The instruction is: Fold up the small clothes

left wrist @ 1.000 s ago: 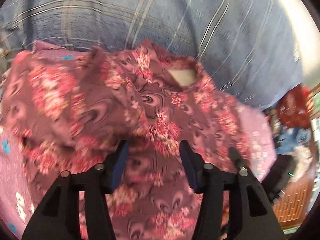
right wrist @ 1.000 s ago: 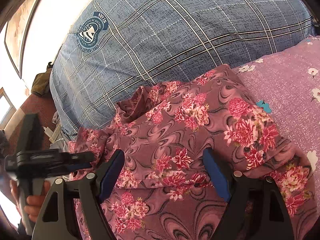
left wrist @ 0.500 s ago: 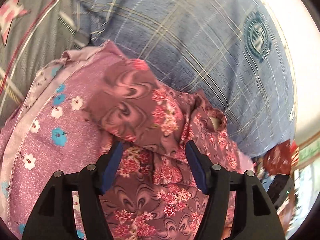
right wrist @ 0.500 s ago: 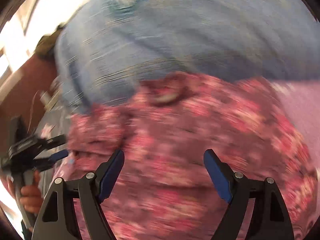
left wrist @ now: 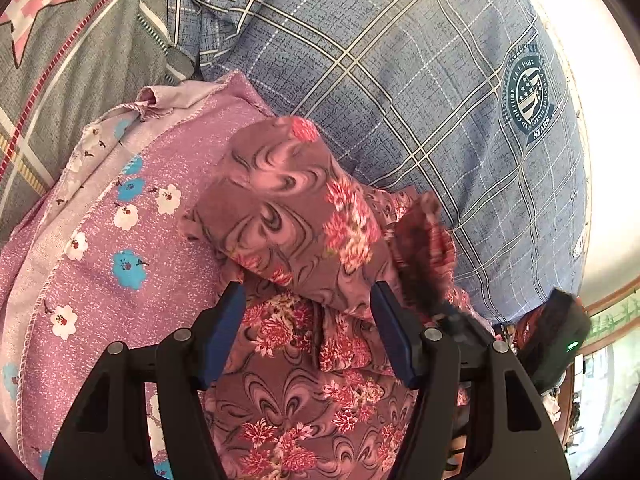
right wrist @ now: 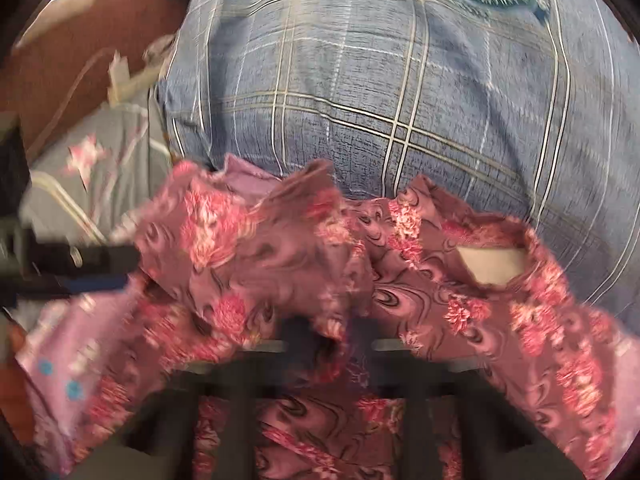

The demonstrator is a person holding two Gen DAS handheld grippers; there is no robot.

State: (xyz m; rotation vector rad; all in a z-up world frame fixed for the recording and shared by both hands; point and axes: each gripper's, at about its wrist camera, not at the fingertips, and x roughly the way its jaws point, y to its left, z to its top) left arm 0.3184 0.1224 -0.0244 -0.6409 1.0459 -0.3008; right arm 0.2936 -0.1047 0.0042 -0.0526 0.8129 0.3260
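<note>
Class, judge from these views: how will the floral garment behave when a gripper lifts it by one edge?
The floral garment will probably drape limply, since it already lies in soft folds. It looks thin and light. It may bunch near the right gripper, where cloth gathers.

The left wrist view looks down close over the floral garment [left wrist: 304, 232] toward the plaid pillow [left wrist: 420, 92]; the right wrist view, blurred, faces the same garment [right wrist: 420, 292] and pillow [right wrist: 380, 92] closer in.
</note>
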